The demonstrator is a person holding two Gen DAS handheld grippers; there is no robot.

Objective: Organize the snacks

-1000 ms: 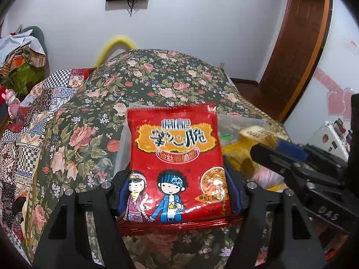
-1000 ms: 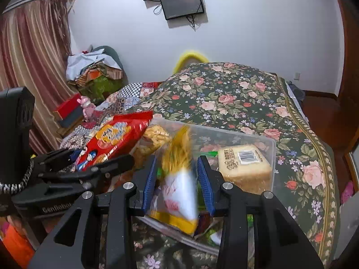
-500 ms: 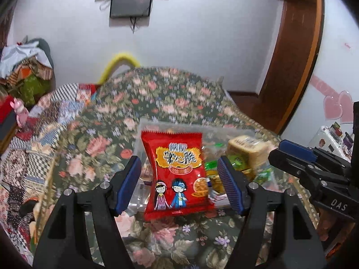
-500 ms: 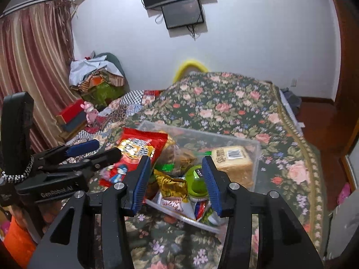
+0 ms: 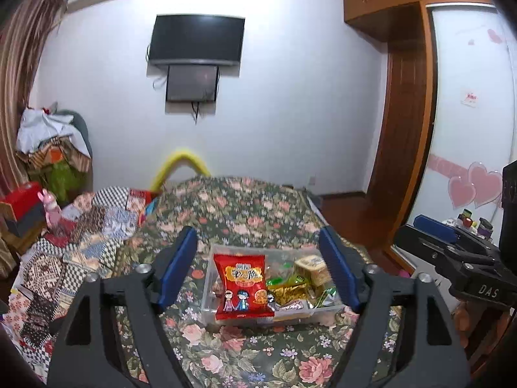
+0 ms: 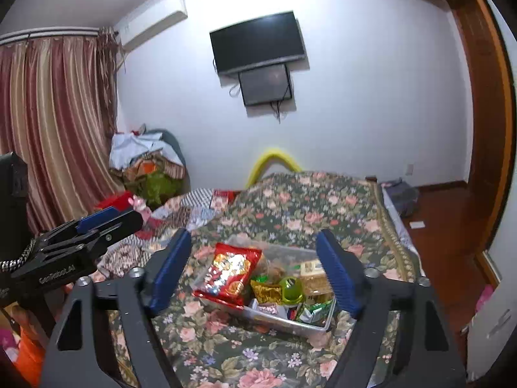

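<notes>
- The left gripper (image 5: pixel 258 266) sits low in the centre of its own view, its blue-padded jaws spread wide with nothing between them; it also shows at the left edge of the right wrist view.
- The right gripper (image 6: pixel 258 268) is likewise wide apart and holds nothing; in the left wrist view it appears at the right edge of the frame.
- A clear plastic bin (image 5: pixel 326 309) rests on the floral bedspread (image 5: pixel 245 213), framed between the jaws in the lower centre of both views.
- The red snack bag (image 5: pixel 242 286) with two cartoon figures leans over the bin's left end, its lower edge hanging over the near rim.
- To its right inside the bin lie a gold wrapper (image 6: pixel 265 292), a green round container (image 6: pixel 292 288) and a beige boxed snack (image 6: pixel 314 274) toward the right side.
- More small packets crowd the near right corner of the bin; their kinds cannot be told.
- A patchwork quilt (image 5: pixel 64 258) lies at the left of the frame, beside the bedspread.
- A black television (image 5: pixel 195 39) hangs on the white wall in the upper centre.
</notes>
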